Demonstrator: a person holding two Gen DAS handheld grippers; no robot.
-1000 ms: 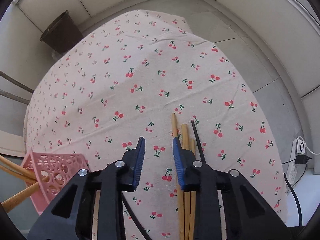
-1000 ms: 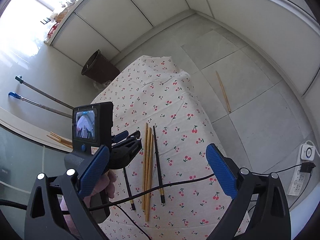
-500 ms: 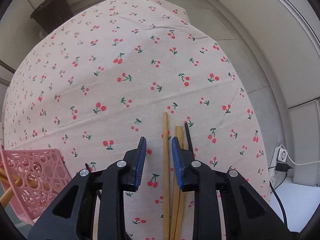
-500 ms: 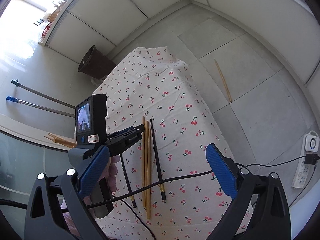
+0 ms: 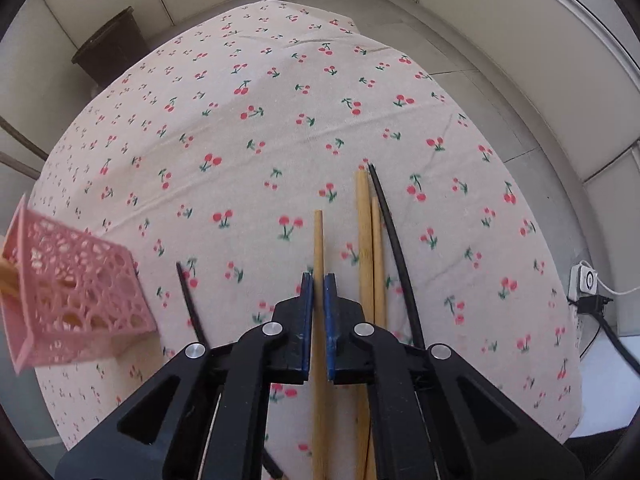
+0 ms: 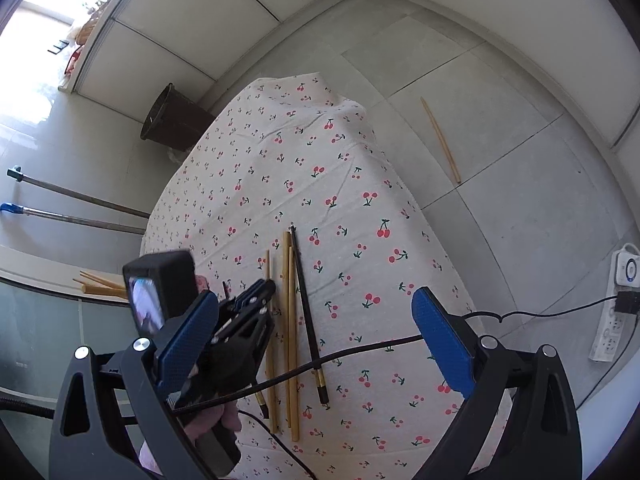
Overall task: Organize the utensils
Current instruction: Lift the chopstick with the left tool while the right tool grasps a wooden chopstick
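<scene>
My left gripper (image 5: 316, 286) is shut on a wooden chopstick (image 5: 318, 240) that points away over the cherry-print tablecloth (image 5: 280, 120). Two more wooden chopsticks (image 5: 366, 232) and a black chopstick (image 5: 394, 232) lie just right of it; another black chopstick (image 5: 188, 292) lies to the left. A pink lattice basket (image 5: 76, 292) stands at the left with wooden sticks in it. My right gripper (image 6: 316, 328) is open and empty, high above the table. From there the left gripper (image 6: 264, 286) shows, closed on the wooden chopstick (image 6: 269, 280) beside the other chopsticks (image 6: 290, 300).
A dark bin (image 6: 172, 120) stands on the floor beyond the table. A wooden chopstick (image 6: 440, 140) lies on the floor tiles. A power strip (image 6: 618, 304) and cables are at the right. Two long handles (image 6: 80, 208) lie at the left.
My left gripper moved over the leftmost wooden chopstick and closed on it, drawing it apart from the other two. The basket is now nearer in the left view. The right gripper stayed open.
</scene>
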